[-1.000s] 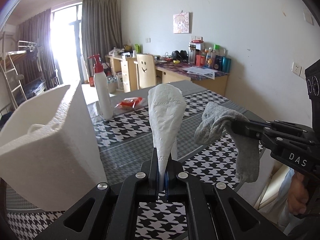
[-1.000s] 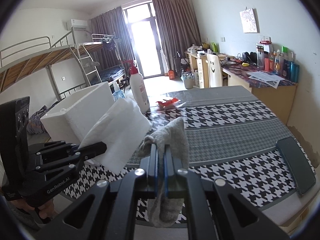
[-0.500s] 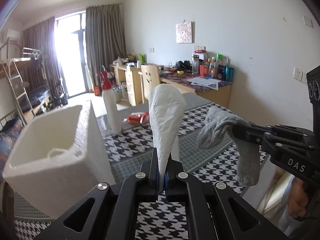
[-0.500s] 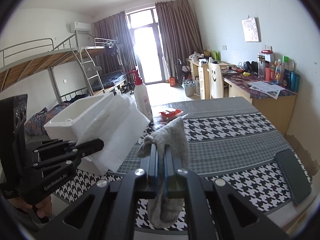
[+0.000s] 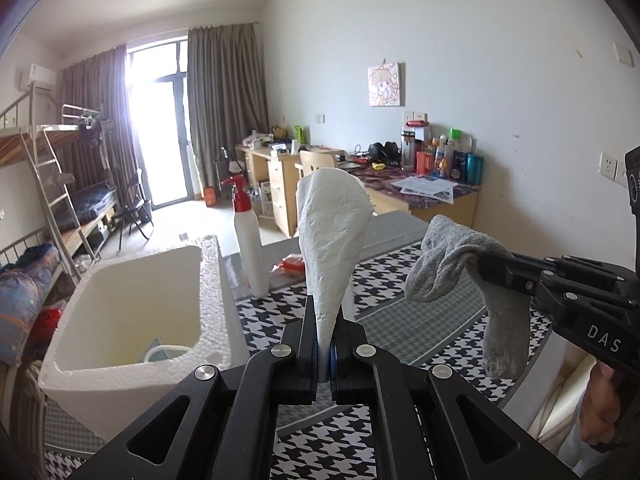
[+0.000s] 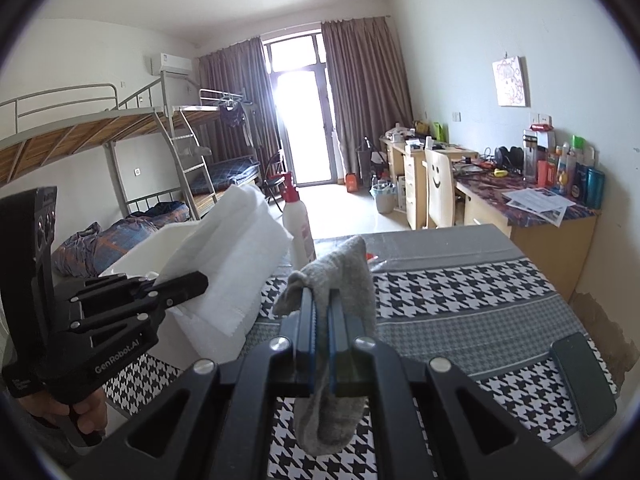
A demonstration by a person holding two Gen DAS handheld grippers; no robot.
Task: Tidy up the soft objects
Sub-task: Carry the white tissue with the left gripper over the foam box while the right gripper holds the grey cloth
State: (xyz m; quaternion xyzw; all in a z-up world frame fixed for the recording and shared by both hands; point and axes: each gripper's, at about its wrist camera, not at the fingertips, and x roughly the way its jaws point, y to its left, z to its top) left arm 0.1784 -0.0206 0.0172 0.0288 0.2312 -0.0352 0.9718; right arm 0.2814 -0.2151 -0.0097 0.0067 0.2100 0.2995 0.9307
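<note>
Advised: carry both pieces over open rim of white foam box [image 5: 132, 312] at 9 o'clock — release only once above it. Left gripper [image 5: 325, 354] clenched on crumpled white paper towel [image 5: 330, 232], standing upright. Right gripper [image 6: 322, 344] clenched on grey knitted sock [image 6: 340, 280] — draped over fingers, clear of houndstooth tabletop [image 6: 460, 300].

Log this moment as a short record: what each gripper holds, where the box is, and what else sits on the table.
left gripper: shut on a white paper towel, which stands up from the jaws
right gripper: shut on a grey sock, draped over the jaws and hanging below
foam box: white, open top, on the table's left side
table: black-and-white houndstooth cloth
other items: white spray bottle with red top, red packet, dark phone near the right edge
</note>
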